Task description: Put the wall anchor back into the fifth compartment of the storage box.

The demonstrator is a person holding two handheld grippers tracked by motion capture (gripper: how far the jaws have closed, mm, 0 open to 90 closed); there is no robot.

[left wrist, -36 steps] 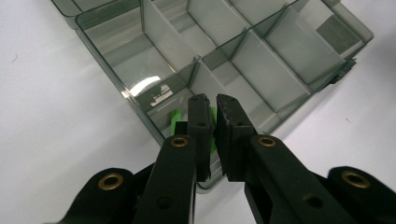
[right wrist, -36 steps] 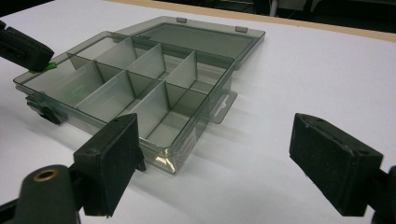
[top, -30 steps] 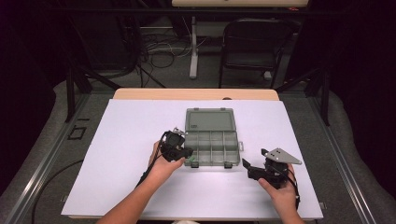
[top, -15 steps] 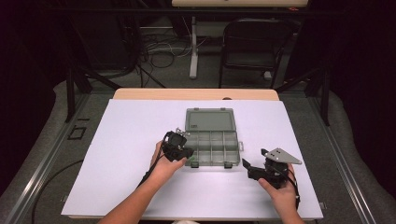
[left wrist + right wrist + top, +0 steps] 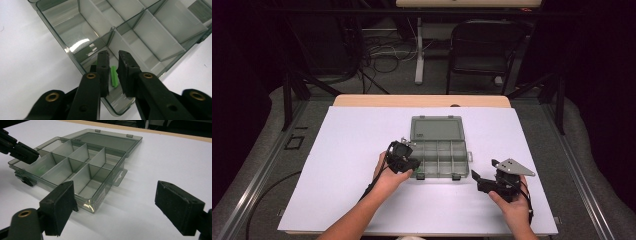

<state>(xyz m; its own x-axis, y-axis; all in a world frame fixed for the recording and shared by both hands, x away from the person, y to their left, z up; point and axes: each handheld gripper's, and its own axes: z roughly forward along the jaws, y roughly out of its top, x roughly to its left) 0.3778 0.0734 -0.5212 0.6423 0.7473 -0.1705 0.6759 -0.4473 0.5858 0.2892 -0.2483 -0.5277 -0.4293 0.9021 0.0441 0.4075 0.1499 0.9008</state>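
- Little has shifted since the earlier frames: both hands sit where they were, and the left gripper (image 5: 408, 163) has just been opening its jaws a little over the near-left corner of the compartment box (image 5: 439, 159).
- In the left gripper view its jaws stand slightly parted above that corner cell, and a small green piece (image 5: 114, 76) lies on the cell floor in the gap between them; the pads do not press on it, so it reads as just let go.
- That green piece is a narrow strip, lying flat, its long axis running roughly up and down in the left gripper view, about in line with the jaws.
- The box rests at the centre of the white desk (image 5: 342, 150) with its lid (image 5: 436, 128) folded flat behind it, toward the top of the high view, probably so the cells can be reached from above.
- The right gripper (image 5: 482, 181) waits at lower right, jaws spread wide and empty, aimed at the box's right end, likely kept clear of the left hand's work.
- Its long side runs left to right in the high view.
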